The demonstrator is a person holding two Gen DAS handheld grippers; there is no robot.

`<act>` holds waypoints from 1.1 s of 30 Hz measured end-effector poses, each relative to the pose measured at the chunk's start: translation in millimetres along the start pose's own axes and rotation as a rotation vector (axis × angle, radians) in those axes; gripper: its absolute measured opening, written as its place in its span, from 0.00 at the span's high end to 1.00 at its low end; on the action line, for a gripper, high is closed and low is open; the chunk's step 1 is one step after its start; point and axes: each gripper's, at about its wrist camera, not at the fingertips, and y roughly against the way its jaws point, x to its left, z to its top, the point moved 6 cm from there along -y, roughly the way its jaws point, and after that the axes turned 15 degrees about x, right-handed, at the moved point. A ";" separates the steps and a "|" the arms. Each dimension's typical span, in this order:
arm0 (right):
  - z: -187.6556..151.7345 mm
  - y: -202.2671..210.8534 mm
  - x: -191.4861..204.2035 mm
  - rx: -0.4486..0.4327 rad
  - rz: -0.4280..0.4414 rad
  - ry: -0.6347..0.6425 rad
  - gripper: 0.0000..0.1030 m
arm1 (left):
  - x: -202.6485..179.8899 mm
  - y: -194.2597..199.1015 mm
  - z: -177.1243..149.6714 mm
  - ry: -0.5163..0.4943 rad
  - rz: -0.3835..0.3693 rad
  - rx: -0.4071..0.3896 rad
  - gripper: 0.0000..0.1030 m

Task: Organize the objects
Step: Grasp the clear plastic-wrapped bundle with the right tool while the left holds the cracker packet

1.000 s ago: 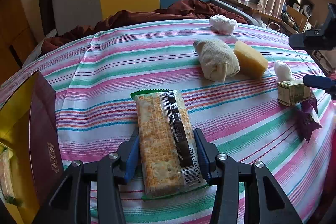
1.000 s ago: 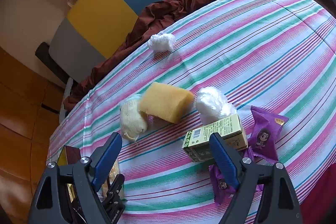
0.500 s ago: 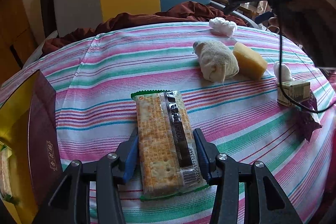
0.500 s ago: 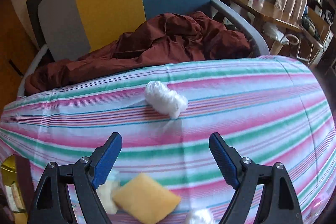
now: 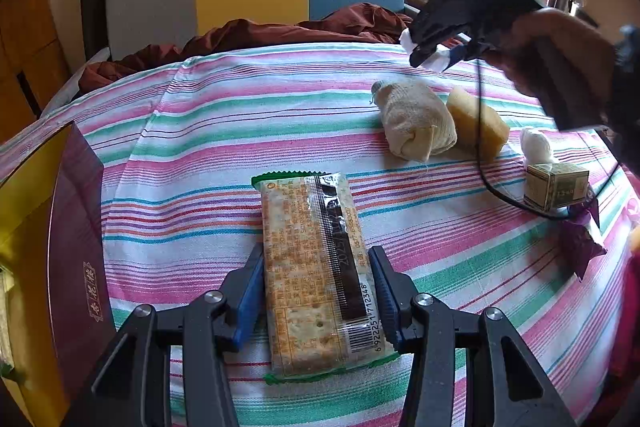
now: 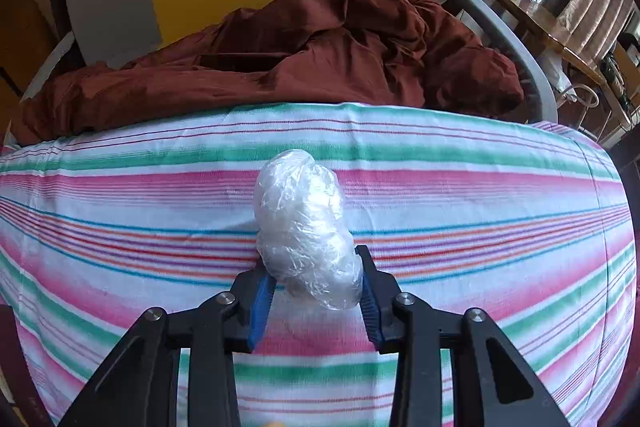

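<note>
Since a second ago, my right gripper (image 6: 316, 287) has swung from the near items to the tabletop's (image 6: 480, 227) far edge, and its jaws have closed on the plastic-wrapped white bundle (image 6: 304, 227) there (by the brown cloth (image 6: 320, 59)); my left gripper (image 5: 316, 291) has not moved, jaws clamped on the cracker packet (image 5: 316, 267) lying near the front edge; red box (image 5: 76, 247) at the left edge.
</note>
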 end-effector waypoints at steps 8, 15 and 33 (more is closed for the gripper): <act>-119.3 75.8 25.7 -0.084 0.232 0.073 0.65 | -1.8 1.9 -2.2 0.002 -0.003 -0.011 0.52; -207.8 41.3 43.9 0.039 0.275 0.106 0.64 | 1.5 7.1 -8.5 0.018 -0.022 -0.024 0.53; -202.6 17.9 65.4 0.070 0.243 0.158 0.26 | 0.8 12.2 -20.3 0.004 -0.034 -0.057 0.47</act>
